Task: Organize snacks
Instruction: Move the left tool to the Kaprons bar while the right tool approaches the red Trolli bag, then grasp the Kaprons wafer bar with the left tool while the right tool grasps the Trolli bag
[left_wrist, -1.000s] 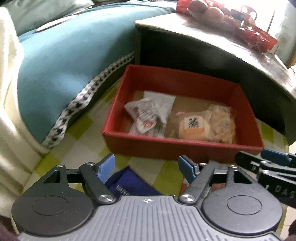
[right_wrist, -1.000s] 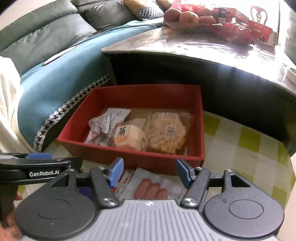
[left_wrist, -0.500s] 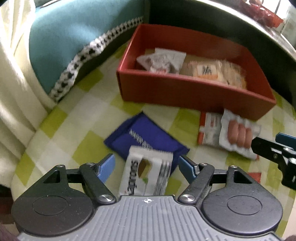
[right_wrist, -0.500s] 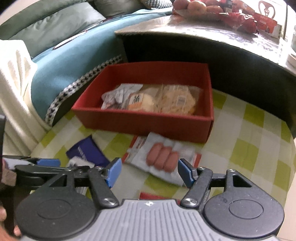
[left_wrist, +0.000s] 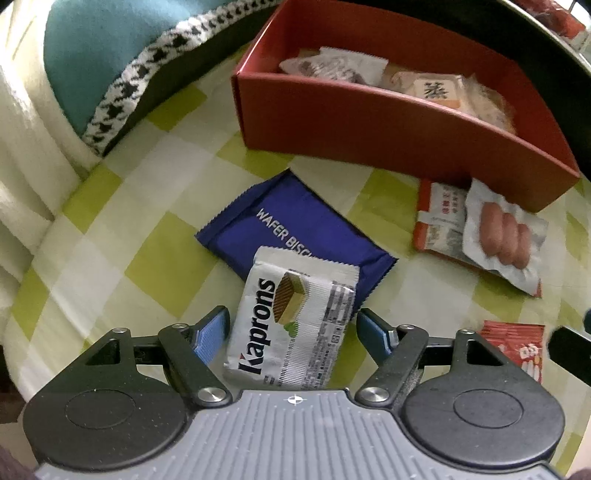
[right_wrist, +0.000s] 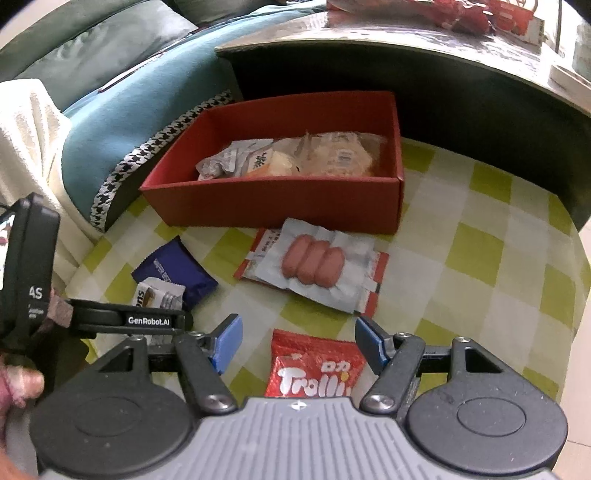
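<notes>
Snacks loose on checked cloth (left_wrist: 110, 236) before red box (left_wrist: 369, 122) | step: pickup approach | left gripper (left_wrist: 293, 334) released, straddling Kaprons pack (left_wrist: 291, 325) | right gripper (right_wrist: 297, 341) released over Trolli bag (right_wrist: 314, 369), jaws just widening | next: lower, clench, carry to box

red box (left_wrist: 369, 122), green-checked cloth (left_wrist: 147, 206)

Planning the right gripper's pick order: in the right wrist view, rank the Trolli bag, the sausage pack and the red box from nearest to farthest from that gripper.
1. Trolli bag: just below the open right gripper, between its fingers.
2. Sausage pack: ahead, mid-cloth.
3. Red box: farthest, behind the sausages.
</notes>
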